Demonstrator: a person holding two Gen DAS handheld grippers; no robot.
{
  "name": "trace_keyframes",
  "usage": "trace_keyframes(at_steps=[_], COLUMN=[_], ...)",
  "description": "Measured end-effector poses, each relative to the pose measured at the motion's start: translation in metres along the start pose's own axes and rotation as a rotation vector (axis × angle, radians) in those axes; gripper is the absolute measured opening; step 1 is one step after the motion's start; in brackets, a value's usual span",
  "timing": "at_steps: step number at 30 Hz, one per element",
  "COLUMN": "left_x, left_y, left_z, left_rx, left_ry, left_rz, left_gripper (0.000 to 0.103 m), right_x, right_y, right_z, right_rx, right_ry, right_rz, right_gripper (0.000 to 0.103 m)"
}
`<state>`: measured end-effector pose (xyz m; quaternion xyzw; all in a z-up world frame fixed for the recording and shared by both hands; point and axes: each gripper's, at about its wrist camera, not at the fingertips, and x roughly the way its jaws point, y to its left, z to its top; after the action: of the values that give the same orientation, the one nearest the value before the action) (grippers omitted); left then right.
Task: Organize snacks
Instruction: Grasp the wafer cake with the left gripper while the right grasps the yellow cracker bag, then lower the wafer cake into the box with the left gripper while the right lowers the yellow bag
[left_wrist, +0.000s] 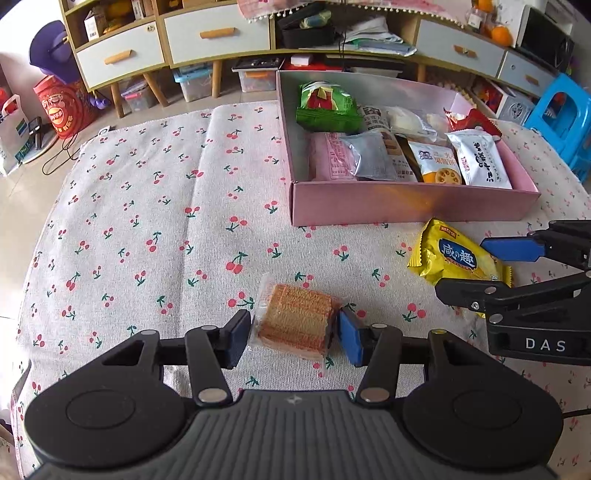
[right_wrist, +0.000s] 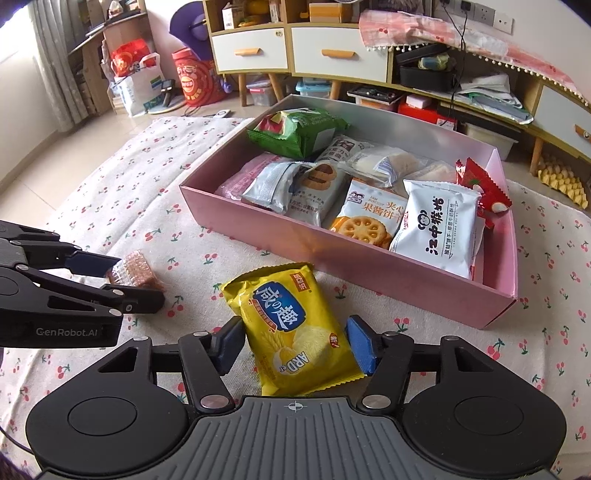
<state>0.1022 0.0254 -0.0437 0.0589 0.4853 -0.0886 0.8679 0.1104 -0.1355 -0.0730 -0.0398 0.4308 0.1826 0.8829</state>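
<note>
Left gripper (left_wrist: 295, 334) fingers clamp wafer pack (left_wrist: 295, 325); right gripper (right_wrist: 293, 345) fingers straddle yellow packet (right_wrist: 291, 332), contact unclear; pink box (right_wrist: 332, 254) bottom snacks buried.

The left gripper (left_wrist: 295, 334) pointed steeply down toward the bench, its 2 pads pressed against the sides of a clear-wrapped wafer cake (left_wrist: 295, 325). The right gripper (right_wrist: 295, 343) tilted down beside it, its jaws partly closed around a yellow cracker packet (right_wrist: 291, 328), both pads touching the wrapper's edges.

floor (right_wrist: 22, 192): pale tile | cabinet (right_wrist: 295, 48): wood, white drawers (cluttered) | daylight
</note>
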Motion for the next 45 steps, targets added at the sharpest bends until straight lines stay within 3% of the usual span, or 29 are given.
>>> trace_keyframes(at_steps=[12,23,31,38,45], left_x=[-0.012,-0.023,-0.012,-0.001,0.008], left_y=[0.002,-0.01,-0.032,-0.055,-0.053], left_z=[0.008,0.025,0.043,0.056,0.062], left_rx=[-0.031,-0.05,-0.044,0.005,-0.026], left_ry=[-0.077,-0.193,-0.269,-0.33,-0.368], left_rz=[-0.02,-0.049,-0.08,-0.044,-0.036], left_gripper=[0.048,0.047,0.048,0.048,0.048], right_x=[-0.025,-0.048,-0.045,-0.041,-0.022], right_y=[-0.007,-0.035,-0.072,-0.091,-0.09], right_z=[0.002,0.016,0.026,0.035,0.053], right_rx=[0.05,0.182,0.366,0.493,0.517], right_ry=[-0.027,-0.114,-0.176,-0.251,-0.271], right_rz=[0.059,0.066,0.037,0.045,0.064], right_gripper=[0.06,0.06,0.06,0.06,0.06])
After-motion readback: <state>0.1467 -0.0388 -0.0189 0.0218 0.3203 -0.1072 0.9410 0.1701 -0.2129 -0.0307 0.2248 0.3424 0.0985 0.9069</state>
